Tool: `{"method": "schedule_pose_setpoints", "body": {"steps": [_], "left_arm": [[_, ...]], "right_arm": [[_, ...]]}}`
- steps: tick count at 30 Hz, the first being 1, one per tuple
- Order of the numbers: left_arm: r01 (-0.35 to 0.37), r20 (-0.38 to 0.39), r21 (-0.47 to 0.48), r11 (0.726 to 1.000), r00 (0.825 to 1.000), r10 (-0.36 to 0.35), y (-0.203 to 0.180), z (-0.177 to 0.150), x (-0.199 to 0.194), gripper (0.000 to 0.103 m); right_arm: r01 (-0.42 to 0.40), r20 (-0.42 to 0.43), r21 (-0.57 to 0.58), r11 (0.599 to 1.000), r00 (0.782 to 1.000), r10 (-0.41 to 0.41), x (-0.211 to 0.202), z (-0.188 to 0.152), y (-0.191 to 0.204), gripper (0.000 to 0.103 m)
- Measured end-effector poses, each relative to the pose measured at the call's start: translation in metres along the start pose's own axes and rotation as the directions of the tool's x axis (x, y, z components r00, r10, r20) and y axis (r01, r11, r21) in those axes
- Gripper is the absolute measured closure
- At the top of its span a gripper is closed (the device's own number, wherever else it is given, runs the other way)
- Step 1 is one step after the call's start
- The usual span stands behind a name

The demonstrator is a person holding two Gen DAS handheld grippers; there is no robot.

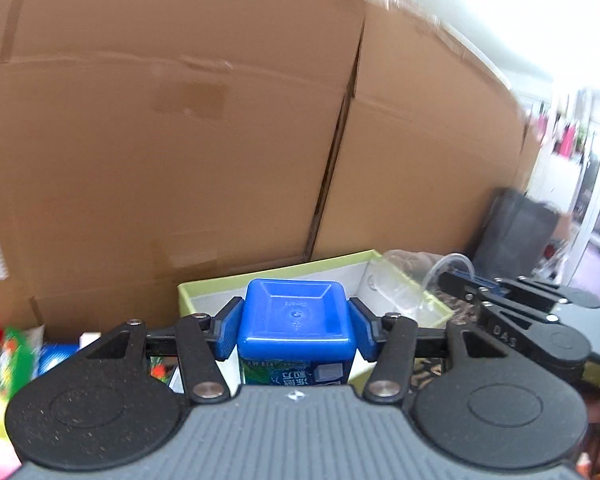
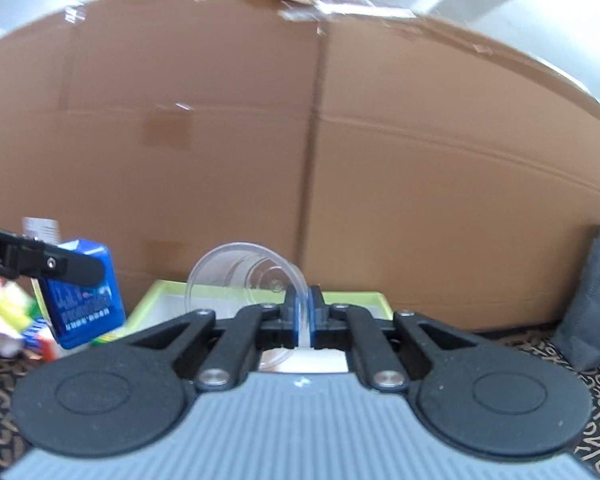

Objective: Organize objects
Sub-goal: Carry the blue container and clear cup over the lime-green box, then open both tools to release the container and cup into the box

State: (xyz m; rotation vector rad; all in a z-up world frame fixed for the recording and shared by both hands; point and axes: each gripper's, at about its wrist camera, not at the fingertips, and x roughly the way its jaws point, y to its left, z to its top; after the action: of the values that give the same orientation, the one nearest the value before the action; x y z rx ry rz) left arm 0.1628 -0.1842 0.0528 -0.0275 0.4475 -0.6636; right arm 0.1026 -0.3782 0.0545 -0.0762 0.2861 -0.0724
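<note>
Left wrist view
Left gripper (image 1: 296,326): grasping the blue container (image 1: 296,320); both blue pads press its sides just under the square cap, and the printed label shows below.
Blue container place: dead centre of the view, lifted in front of the green tray (image 1: 204,292), hiding part of the tray's near rim.
Green tray: lime-edged, pale inside, from centre out toward 3 o'clock, at the foot of the cardboard boxes (image 1: 160,140).
Right gripper (image 1: 456,276): at 3 o'clock, clenched on the clear plastic cup (image 1: 396,284), which hangs over the tray's right end.
Clutter: blurred colourful packages (image 1: 16,352) at 8 o'clock.

Right wrist view
Right gripper (image 2: 302,312): pads pinched onto the rim of the clear plastic cup (image 2: 240,276); the cup lies on its side, mouth toward the camera.
Cup place: just left of centre, above the green tray (image 2: 364,298).
Left gripper: only a black finger (image 2: 66,266) shows at 9 o'clock, laid across the blue container (image 2: 86,308), which is tilted.
Surface: dark patterned cloth (image 2: 580,420) at 4 o'clock.
Backdrop: cardboard boxes (image 2: 220,140) fill the upper view; a grey bag (image 2: 592,300) leans at 3 o'clock.
</note>
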Motion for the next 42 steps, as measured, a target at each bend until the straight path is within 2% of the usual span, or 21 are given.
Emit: {"method": "schedule_pose_setpoints", "body": {"steps": [7, 10, 16, 19, 20, 21, 22, 23, 25, 29, 33, 42], "left_arm": [[-0.035, -0.072, 0.026, 0.999, 0.997, 0.037, -0.008, 0.000, 0.075, 0.045], [-0.052, -0.086, 0.051, 0.997, 0.995, 0.057, -0.009, -0.003, 0.091, 0.045], [-0.056, -0.118, 0.043, 0.998, 0.991, 0.061, -0.002, -0.005, 0.115, 0.045], [-0.053, -0.096, 0.030, 0.998, 0.994, 0.056, 0.000, -0.007, 0.117, 0.041], [-0.051, -0.078, 0.025, 0.998, 0.996, 0.053, -0.001, -0.006, 0.115, 0.029], [-0.055, -0.061, 0.020, 0.998, 0.997, 0.056, -0.001, -0.006, 0.111, 0.015], [-0.060, -0.042, 0.017, 0.998, 0.997, 0.061, -0.001, -0.006, 0.107, 0.010], [-0.066, -0.025, 0.019, 0.998, 0.997, 0.067, -0.002, -0.006, 0.103, 0.006], [-0.070, -0.011, 0.028, 0.997, 0.997, 0.070, -0.005, -0.004, 0.099, 0.004], [-0.081, -0.003, 0.030, 0.996, 0.997, 0.081, -0.008, -0.001, 0.088, 0.003], [-0.082, 0.010, 0.030, 0.996, 0.997, 0.082, -0.010, -0.004, 0.074, 0.003], [-0.124, 0.046, 0.024, 0.992, 0.991, 0.123, -0.011, -0.009, 0.034, 0.003]], "right_arm": [[0.035, -0.085, 0.025, 0.999, 0.996, -0.033, 0.063, -0.018, -0.033, 0.099], [0.025, -0.121, 0.026, 0.999, 0.992, -0.022, 0.088, -0.026, -0.039, 0.099], [0.002, -0.179, 0.025, 1.000, 0.984, 0.002, 0.125, -0.035, -0.043, 0.099], [0.002, -0.203, 0.014, 1.000, 0.979, 0.001, 0.137, -0.037, -0.042, 0.096], [0.004, -0.212, 0.006, 1.000, 0.977, -0.003, 0.138, -0.037, -0.041, 0.092], [0.003, -0.220, -0.002, 1.000, 0.976, -0.003, 0.139, -0.038, -0.040, 0.081], [0.000, -0.223, -0.008, 1.000, 0.975, -0.002, 0.139, -0.038, -0.040, 0.071], [0.003, -0.220, -0.015, 1.000, 0.976, -0.006, 0.138, -0.039, -0.039, 0.049], [0.025, -0.199, -0.038, 0.999, 0.979, -0.032, 0.129, -0.044, -0.038, 0.026], [0.059, -0.141, -0.083, 0.995, 0.988, -0.070, 0.111, -0.041, -0.033, 0.000], [0.069, -0.110, -0.074, 0.995, 0.991, -0.077, 0.091, -0.037, -0.032, 0.000], [0.028, -0.096, -0.031, 0.999, 0.995, -0.030, 0.051, -0.037, -0.021, 0.000]]}}
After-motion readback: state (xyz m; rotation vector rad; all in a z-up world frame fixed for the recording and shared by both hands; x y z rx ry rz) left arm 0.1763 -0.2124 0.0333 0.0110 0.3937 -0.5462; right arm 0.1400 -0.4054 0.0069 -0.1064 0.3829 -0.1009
